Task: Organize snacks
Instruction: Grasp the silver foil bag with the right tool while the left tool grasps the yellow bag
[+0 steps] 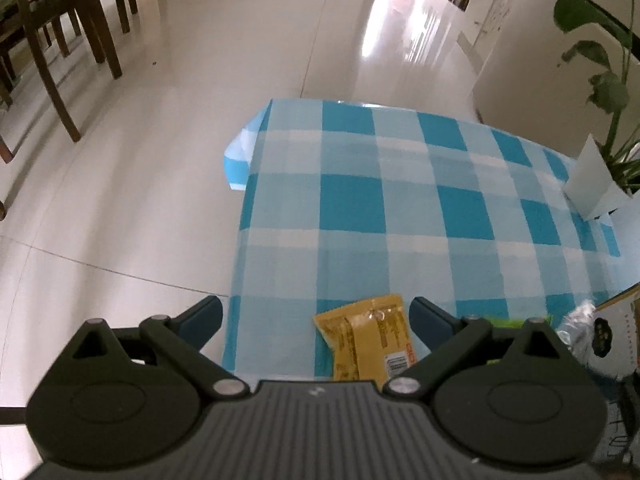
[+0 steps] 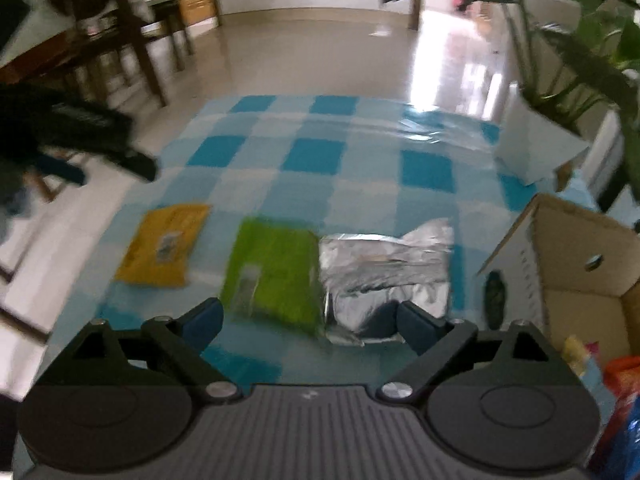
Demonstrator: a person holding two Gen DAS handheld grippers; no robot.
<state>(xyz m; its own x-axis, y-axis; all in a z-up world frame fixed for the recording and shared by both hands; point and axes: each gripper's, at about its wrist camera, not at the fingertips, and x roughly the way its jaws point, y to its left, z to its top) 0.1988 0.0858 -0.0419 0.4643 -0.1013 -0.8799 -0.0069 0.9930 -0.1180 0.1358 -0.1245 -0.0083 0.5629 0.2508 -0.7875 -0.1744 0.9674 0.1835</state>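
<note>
Both grippers wide open, nothing grabbed. Left gripper (image 1: pixel 316 316) hangs over the yellow packet (image 1: pixel 368 338) near the left edge of the checked tablecloth (image 1: pixel 400 184). Right gripper (image 2: pixel 310 320) is above the green packet (image 2: pixel 276 272) & foil bag (image 2: pixel 384 268), which touch. Cardboard box (image 2: pixel 568 264) w/ snacks sits on the right.

Yellow packet (image 2: pixel 164 246), green packet (image 2: pixel 272 276) and foil pouch (image 2: pixel 384 268) (crinkled) lie flat.

Potted plant (image 2: pixel 568 60) (leafy), wooden chairs (image 1: pixel 60 40)
</note>
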